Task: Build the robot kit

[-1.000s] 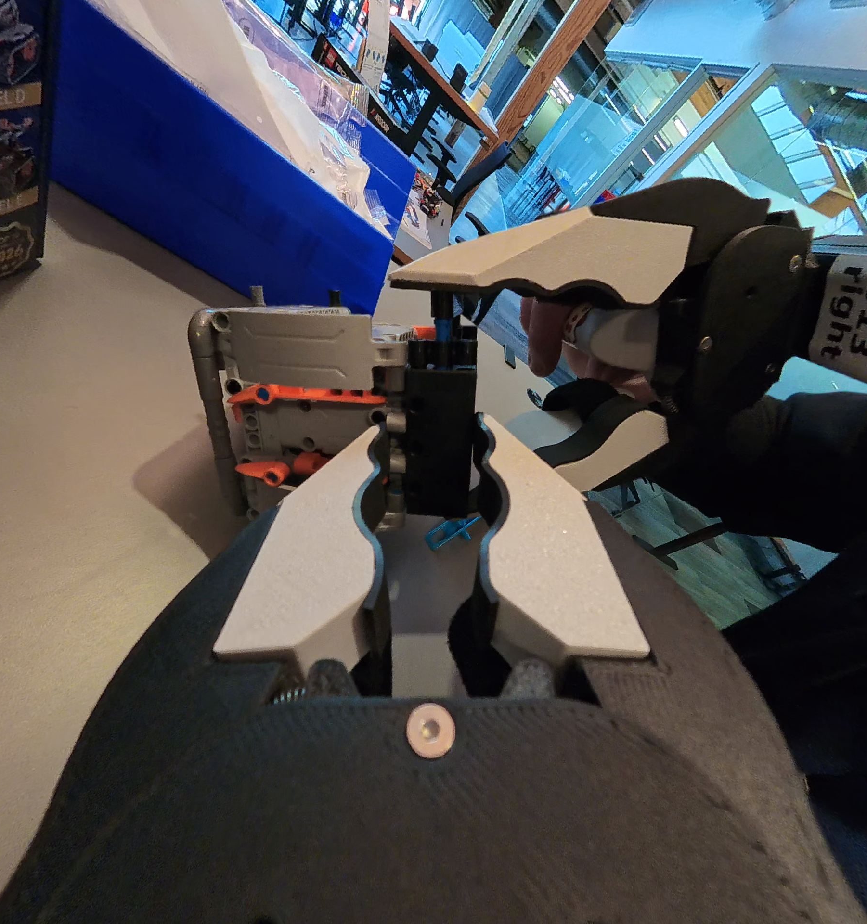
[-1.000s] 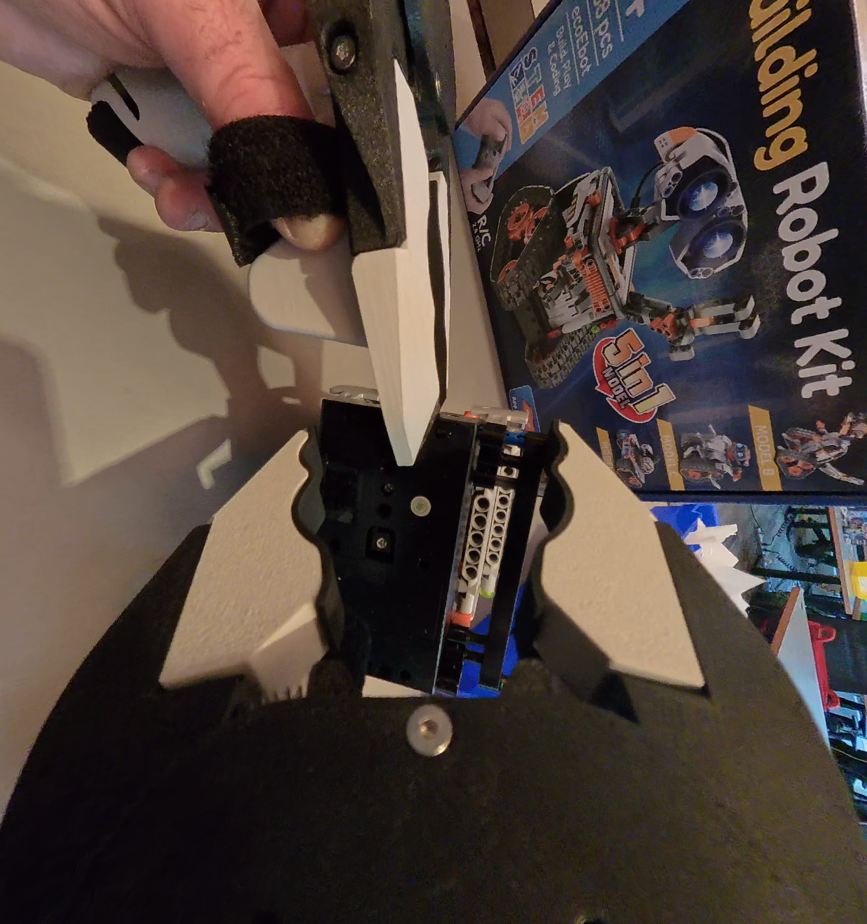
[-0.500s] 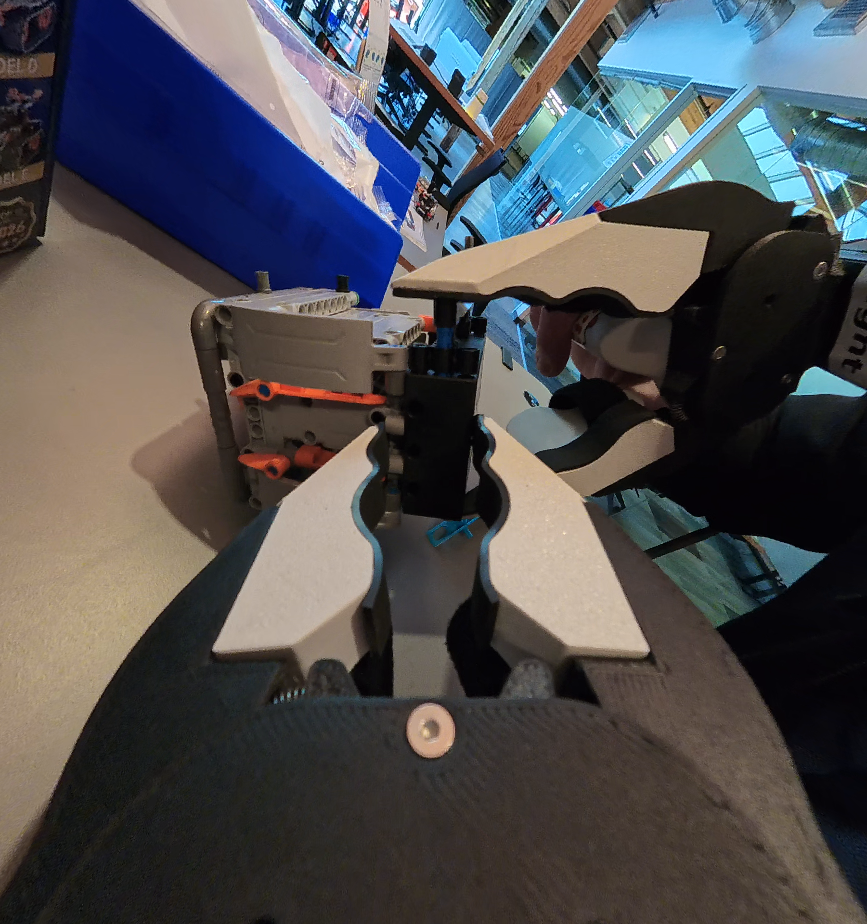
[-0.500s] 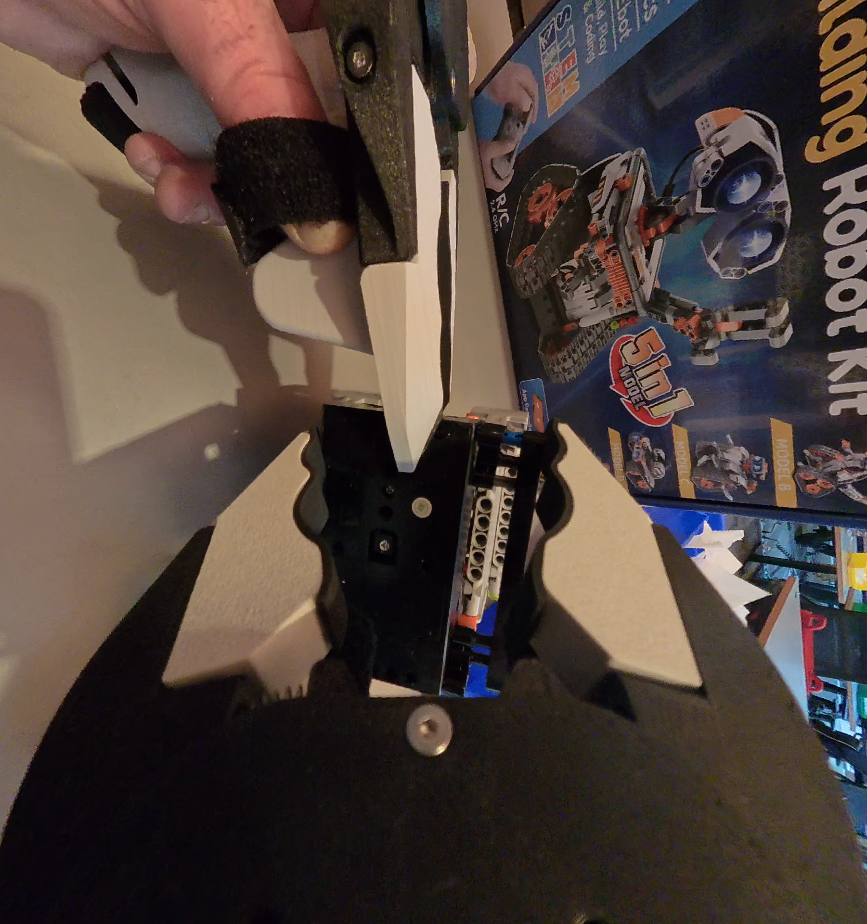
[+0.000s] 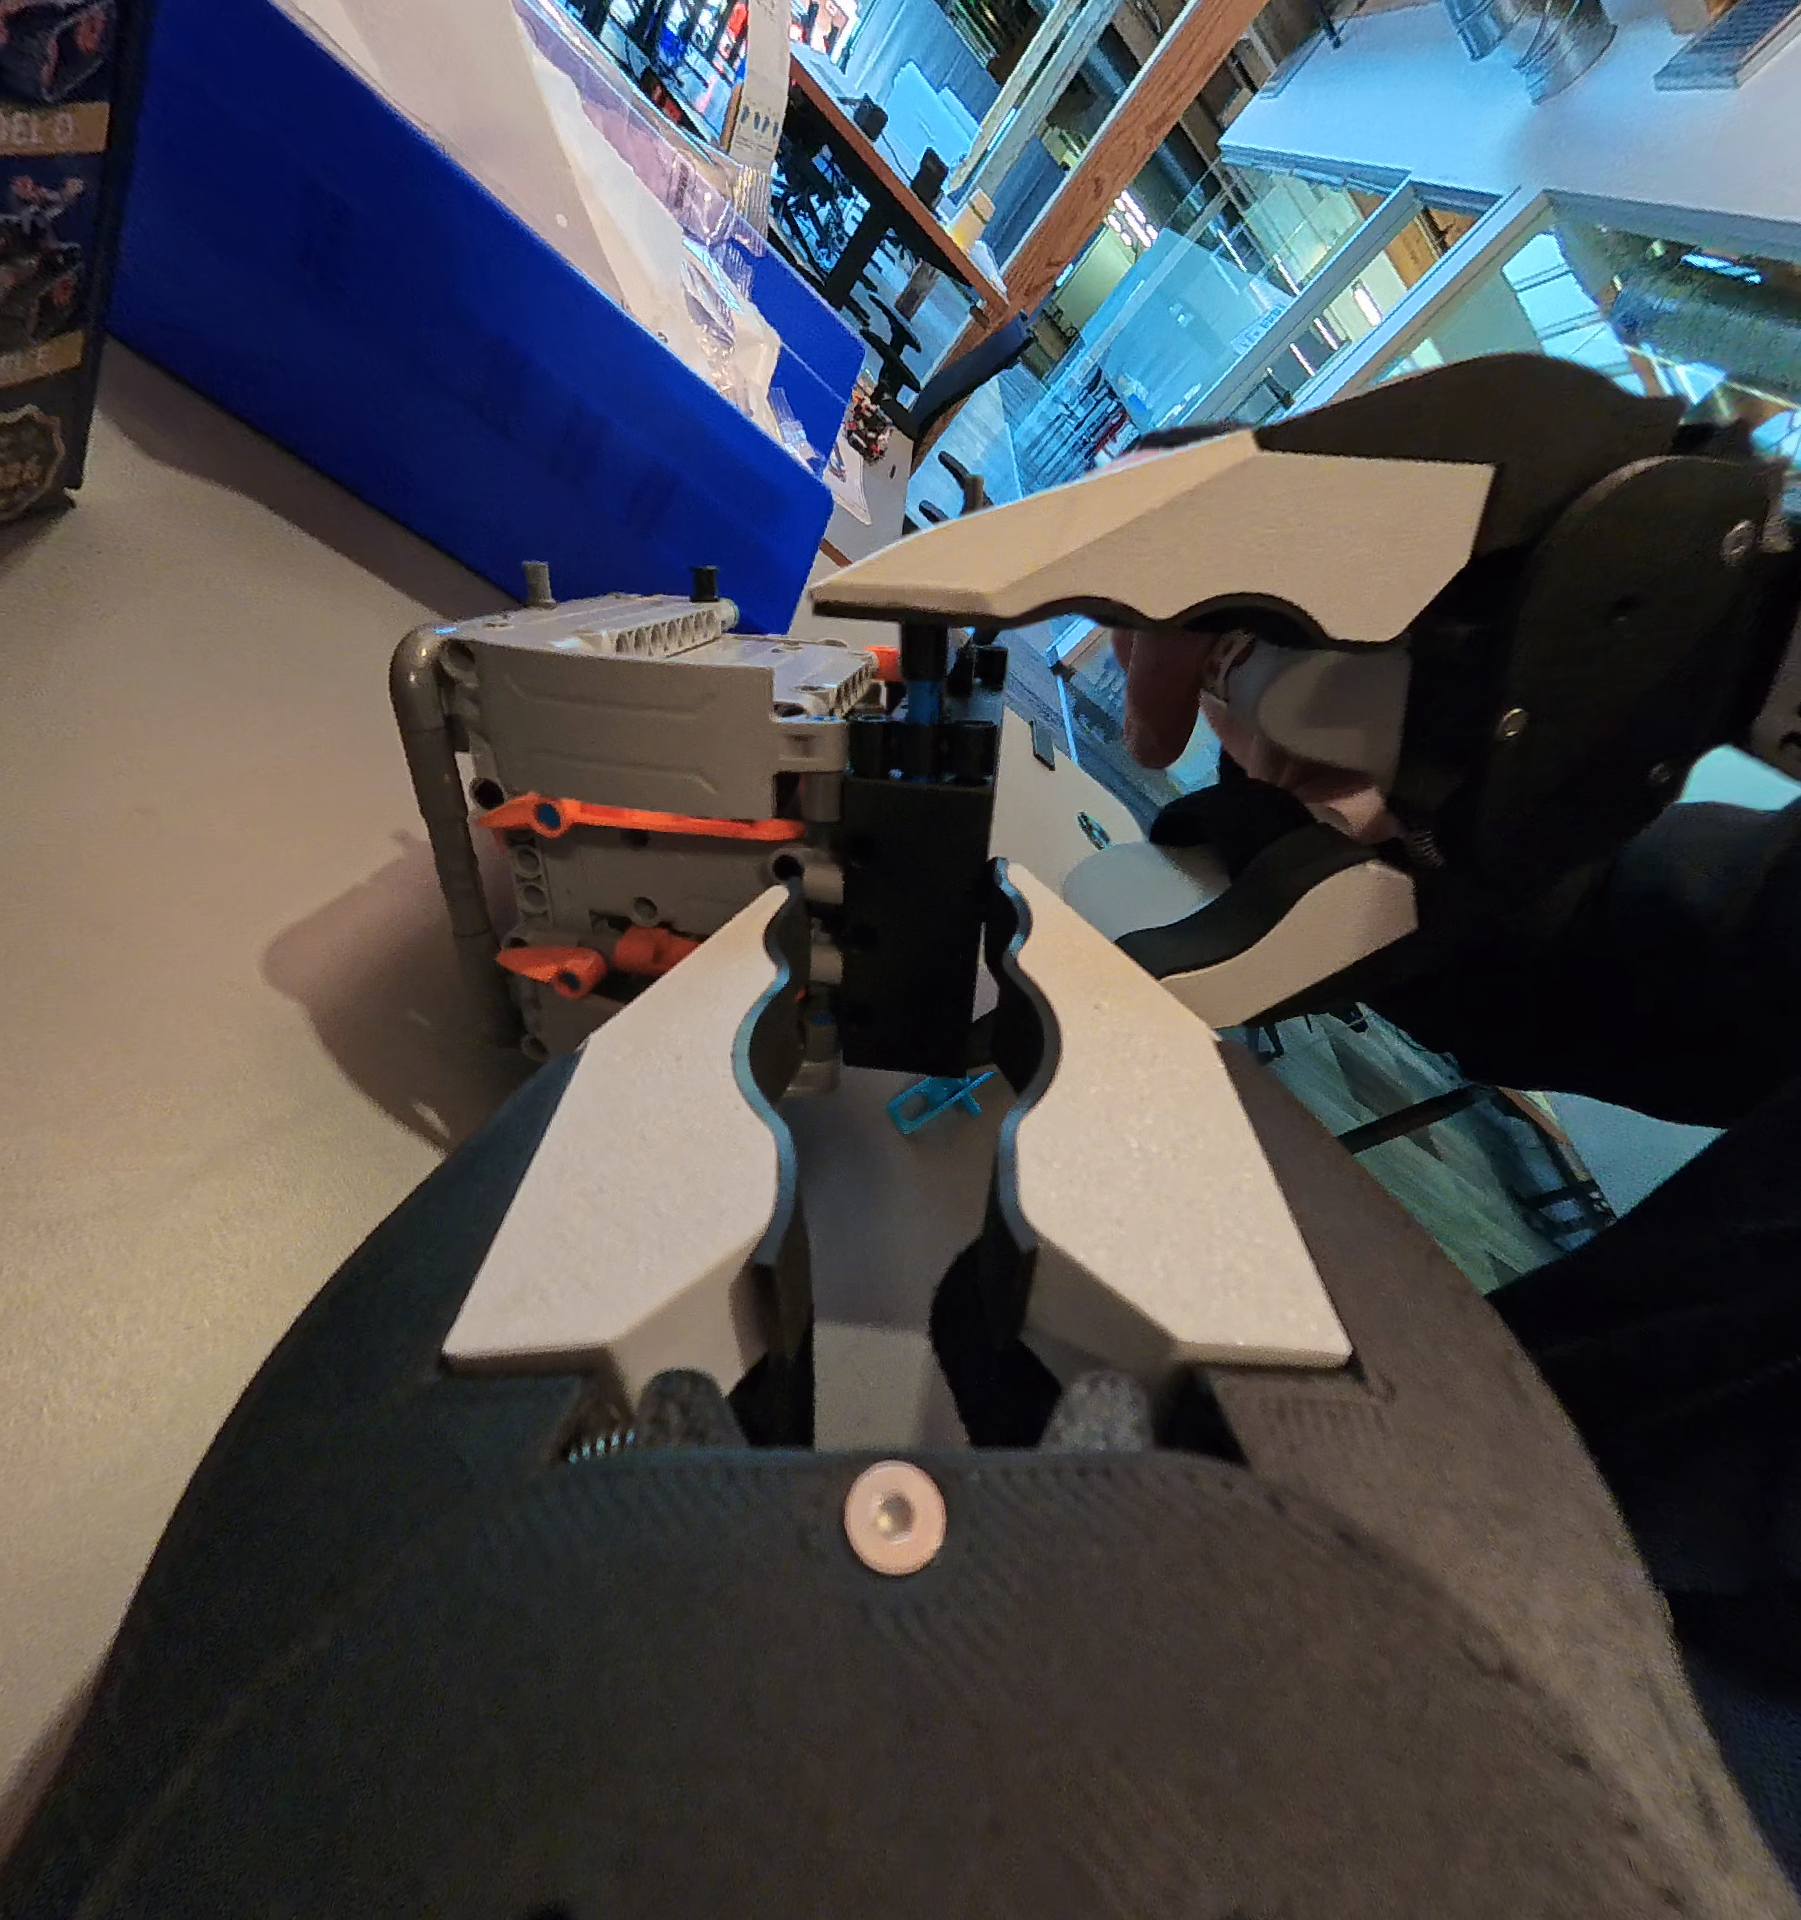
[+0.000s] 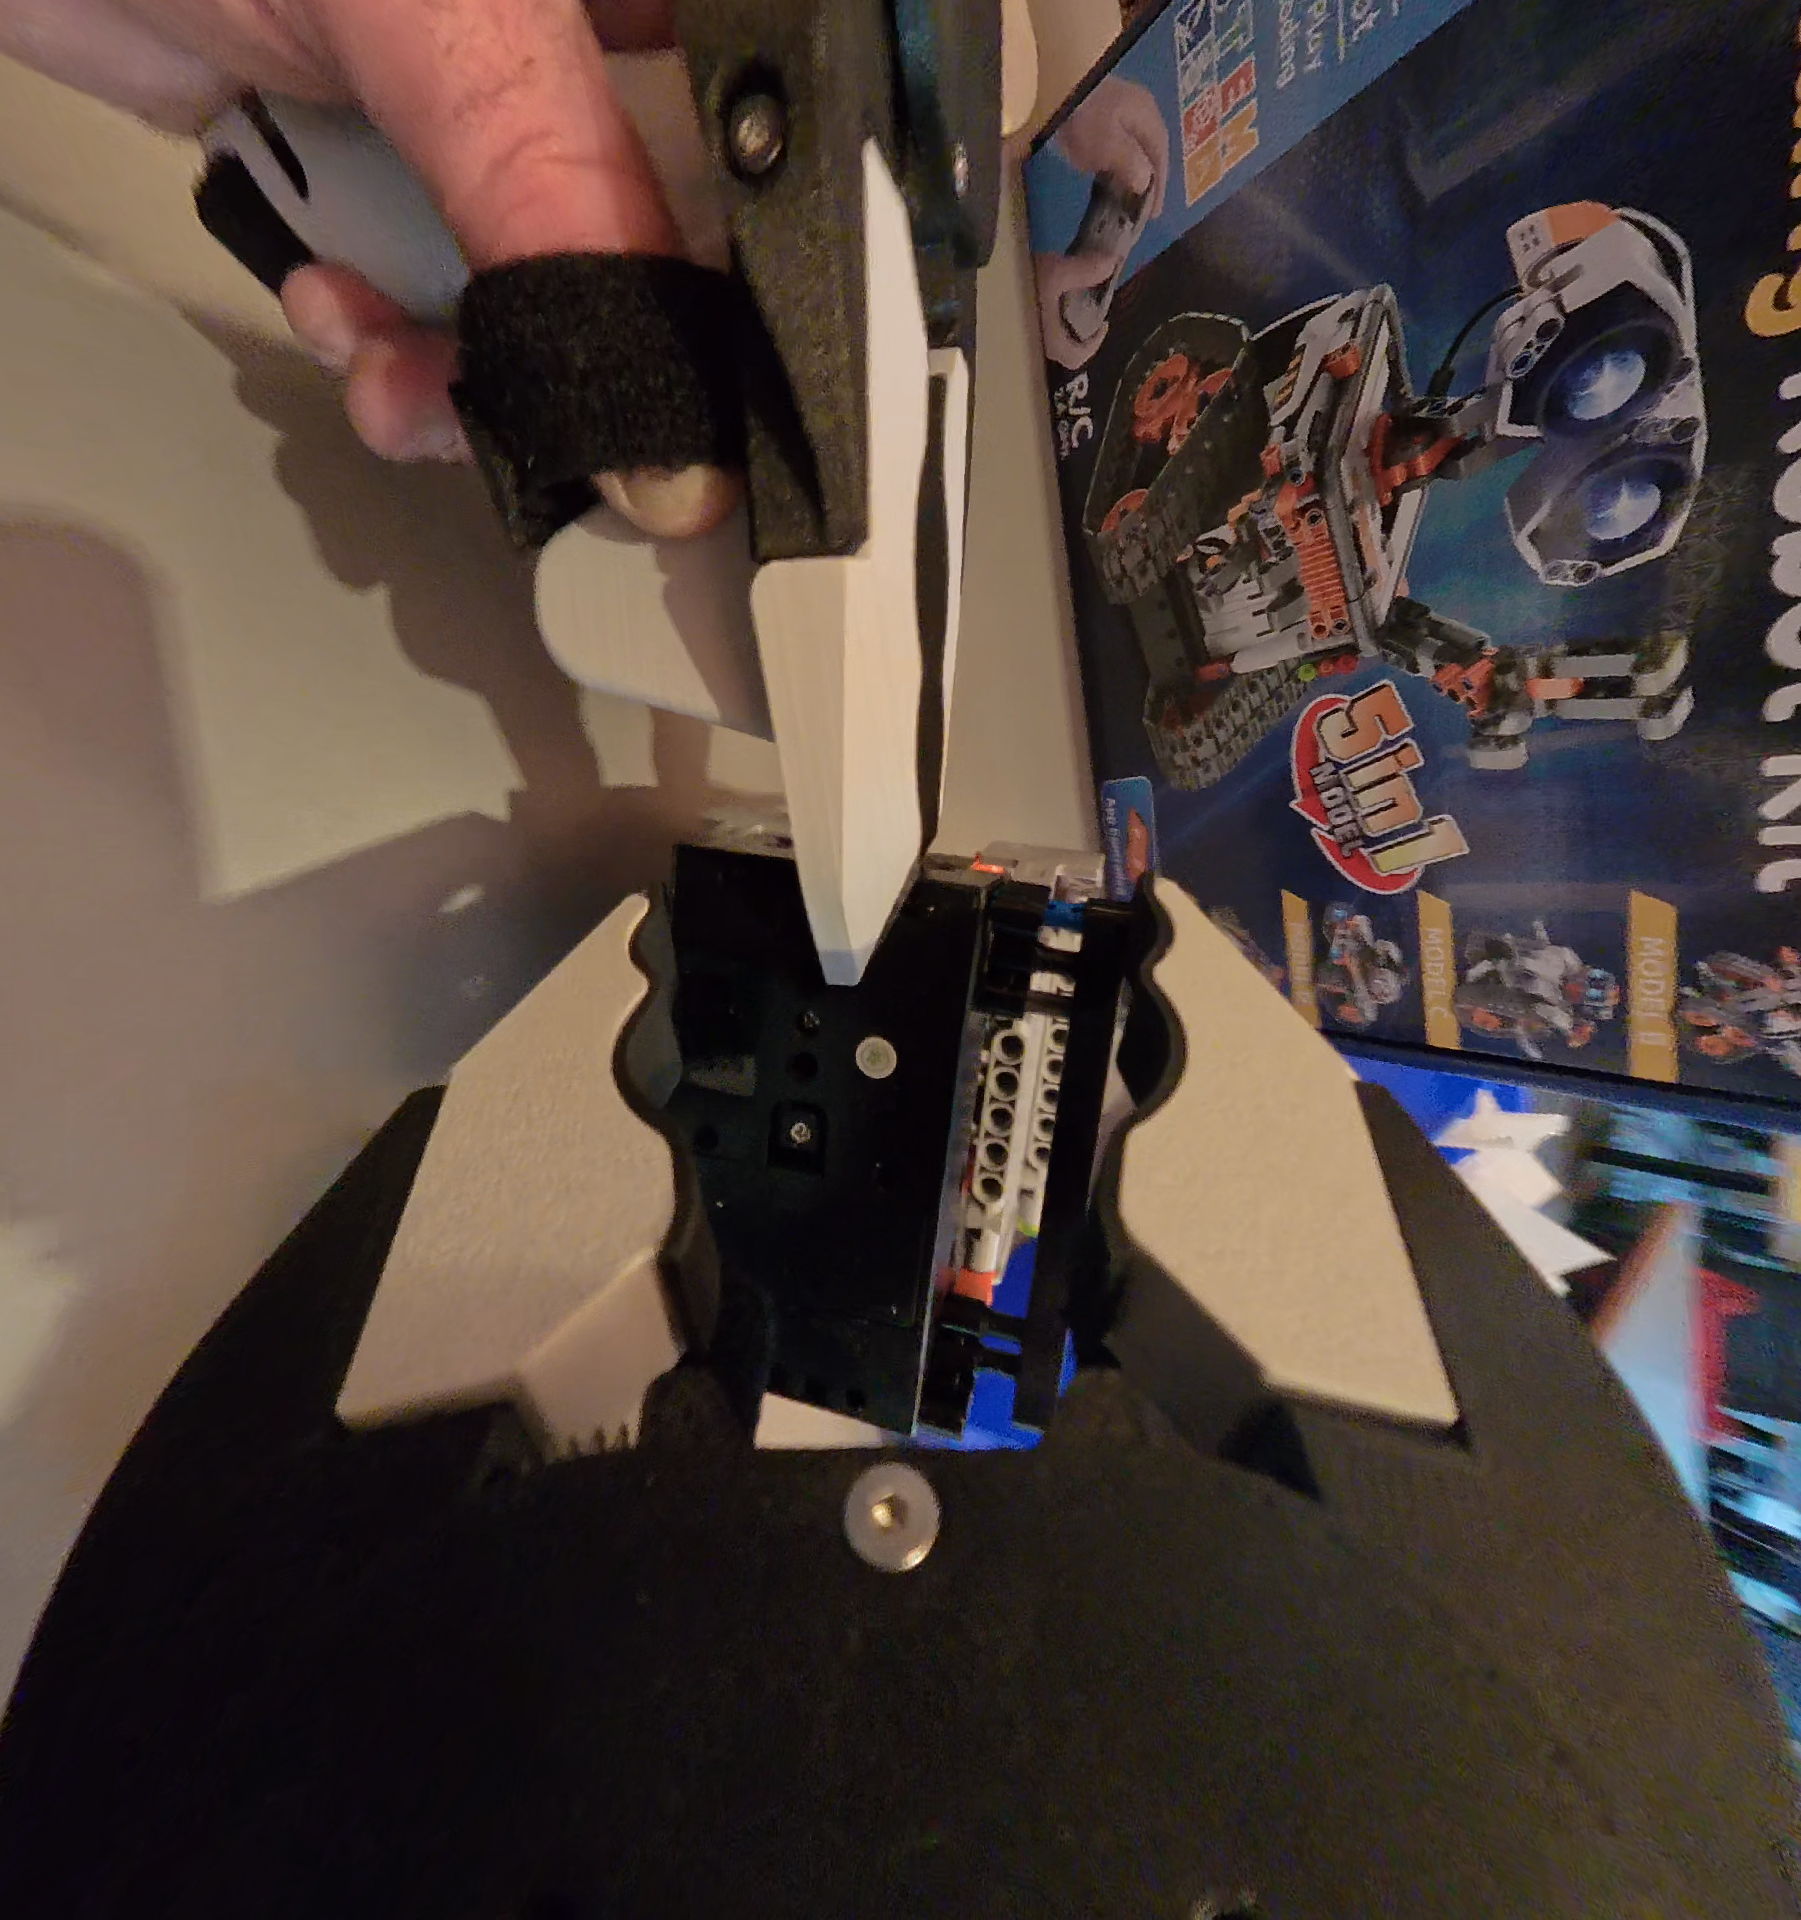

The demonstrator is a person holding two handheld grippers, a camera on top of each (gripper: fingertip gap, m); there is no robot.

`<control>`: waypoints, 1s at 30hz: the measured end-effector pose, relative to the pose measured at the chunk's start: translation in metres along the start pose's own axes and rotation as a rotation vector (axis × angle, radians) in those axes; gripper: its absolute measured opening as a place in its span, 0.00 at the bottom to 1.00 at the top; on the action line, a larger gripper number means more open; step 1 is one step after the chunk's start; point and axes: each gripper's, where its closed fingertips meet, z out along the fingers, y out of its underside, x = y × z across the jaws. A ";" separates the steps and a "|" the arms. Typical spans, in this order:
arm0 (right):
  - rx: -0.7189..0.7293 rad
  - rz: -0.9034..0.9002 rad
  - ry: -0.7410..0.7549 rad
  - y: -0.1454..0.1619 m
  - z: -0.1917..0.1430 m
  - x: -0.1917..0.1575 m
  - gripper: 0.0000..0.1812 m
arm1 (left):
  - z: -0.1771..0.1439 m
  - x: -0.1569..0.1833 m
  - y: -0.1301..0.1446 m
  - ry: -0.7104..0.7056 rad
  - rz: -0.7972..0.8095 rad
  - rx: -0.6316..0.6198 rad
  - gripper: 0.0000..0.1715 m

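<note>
Since 1 second ago, both views have shifted only slightly: the toy block model (image 5: 657, 790) is showing more of its top in the left wrist view, and the kit box (image 6: 1478, 540) is sitting a little lower in the right wrist view.

The left gripper (image 5: 896, 914) is pinching the black block (image 5: 911, 935) at the model's near end, its jaws narrowed onto the block's 2 sides. The right gripper (image 6: 896, 935) is clamping the same black end from above and below, jaws moderately spread, with its upper finger (image 5: 1104, 551) pressing on a black peg standing on top of the model. The model is resting on the beige table (image 5: 148, 935). A small blue piece (image 5: 937, 1101) is lying on the table just beside the block. A blue bin (image 5: 439, 343) is standing behind the model, well apart from it.
</note>
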 end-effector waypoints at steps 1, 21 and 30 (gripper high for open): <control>0.015 0.038 -0.039 -0.002 -0.002 0.000 0.45 | 0.000 0.000 0.000 -0.001 -0.002 0.001 0.18; 0.095 0.268 -0.379 0.000 -0.043 -0.006 0.11 | 0.005 0.015 0.021 -0.047 0.344 -0.103 0.18; 0.255 0.451 -0.477 0.012 -0.065 -0.020 0.03 | 0.011 0.032 0.028 -0.081 0.510 -0.187 0.18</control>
